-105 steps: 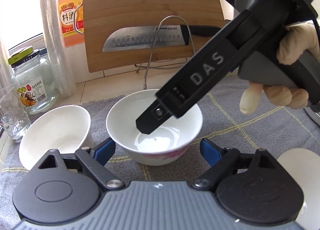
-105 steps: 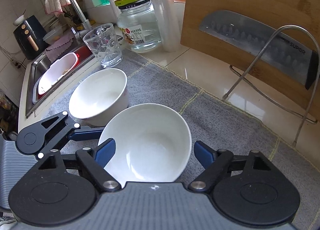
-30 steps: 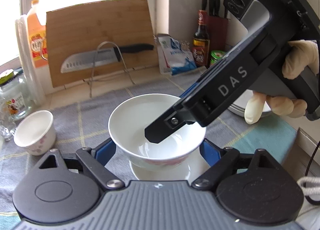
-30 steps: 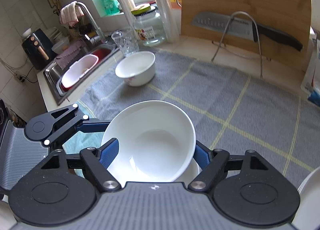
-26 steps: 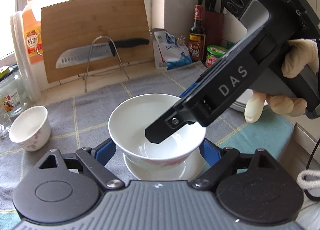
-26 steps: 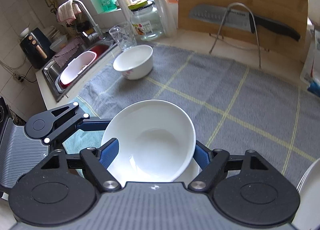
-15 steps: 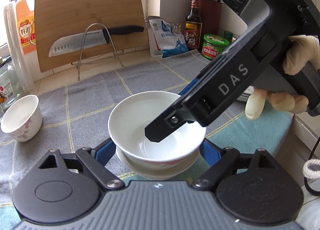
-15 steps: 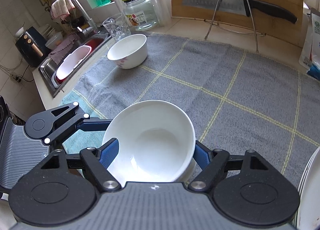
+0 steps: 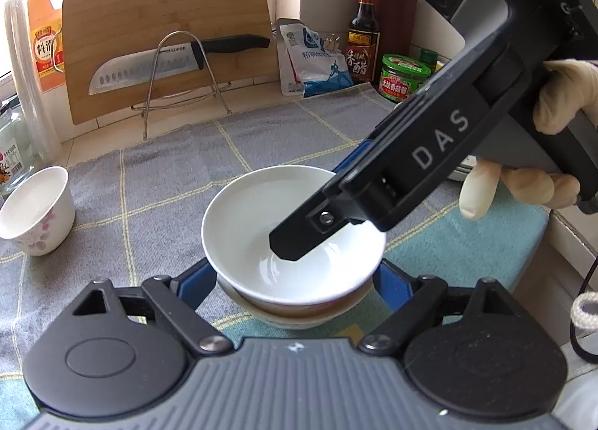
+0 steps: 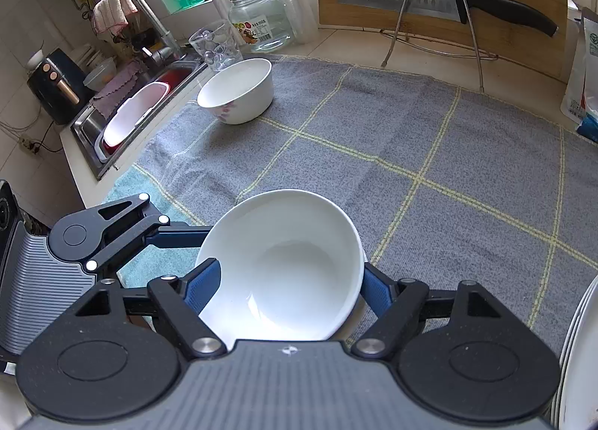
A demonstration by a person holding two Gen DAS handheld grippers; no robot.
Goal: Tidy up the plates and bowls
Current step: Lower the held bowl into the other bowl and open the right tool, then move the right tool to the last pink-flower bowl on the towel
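Two grippers [image 9: 295,282] [image 10: 289,284] flanking white bowl [image 9: 284,235], nested on second bowl [image 9: 299,314]

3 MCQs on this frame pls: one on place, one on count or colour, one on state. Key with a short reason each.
1. Where is the knife?
A. in the sink
B. on a wire rack against the cutting board
C. inside a bowl

2. How many white bowls show in the right wrist view?
A. one
B. two
C. four

3. How does the near white bowl stand?
A. upside down on the cloth
B. mouth up, between the fingers of both hand-held grippers
C. full of soup

Key:
1 B, the blade lies across the wire rack in front of the board.
2 B, the near bowl plus the flowered bowl near the sink.
3 B, it is empty and mouth up; the left hand-held gripper and right hand-held gripper each flank it.
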